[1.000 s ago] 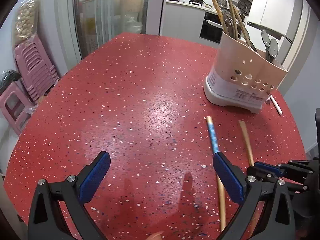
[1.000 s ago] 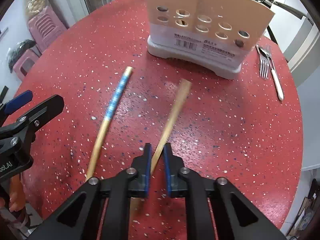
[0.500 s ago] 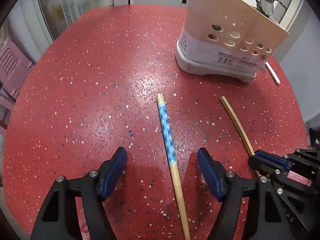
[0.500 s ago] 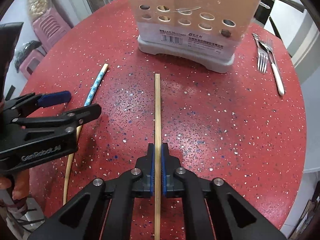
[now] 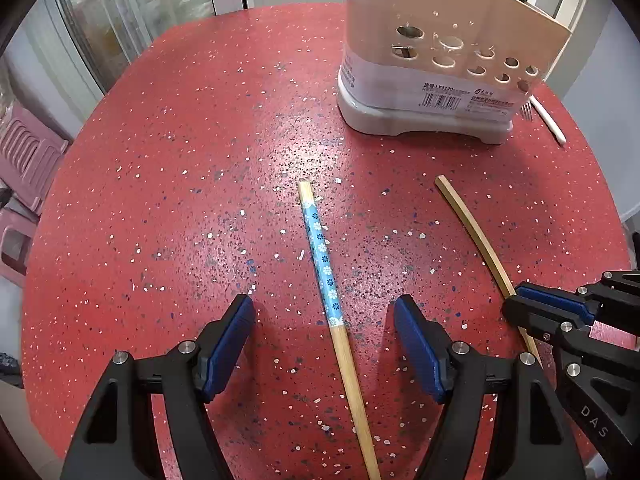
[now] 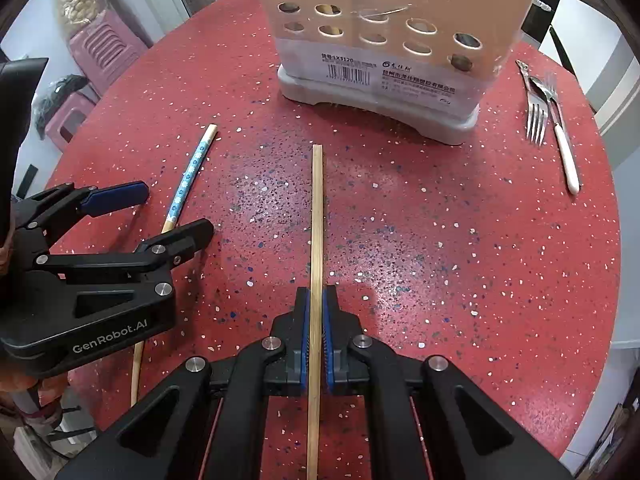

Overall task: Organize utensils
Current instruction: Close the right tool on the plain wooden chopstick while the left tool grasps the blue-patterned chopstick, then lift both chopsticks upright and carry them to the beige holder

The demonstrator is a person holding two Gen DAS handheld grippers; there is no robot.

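Note:
A chopstick with a blue flowered band (image 5: pixel 323 264) lies on the red table between the fingers of my open left gripper (image 5: pixel 324 316); it also shows in the right wrist view (image 6: pixel 188 178). My right gripper (image 6: pixel 316 304) is shut on a plain wooden chopstick (image 6: pixel 317 216), which points toward the beige utensil holder (image 6: pixel 384 40). The same chopstick (image 5: pixel 472 228) and right gripper (image 5: pixel 532 308) appear at the right of the left wrist view, and the holder (image 5: pixel 436 60) stands beyond them.
A fork (image 6: pixel 536 116) and a white-handled utensil (image 6: pixel 566 152) lie to the right of the holder. The red speckled round table (image 6: pixel 480 240) ends close on the right. Pink stools (image 6: pixel 104 48) stand off the table's left side.
My left gripper has moved right and forward so the blue-banded chopstick now lies between its open fingers. My right gripper has straightened the plain chopstick toward the holder.

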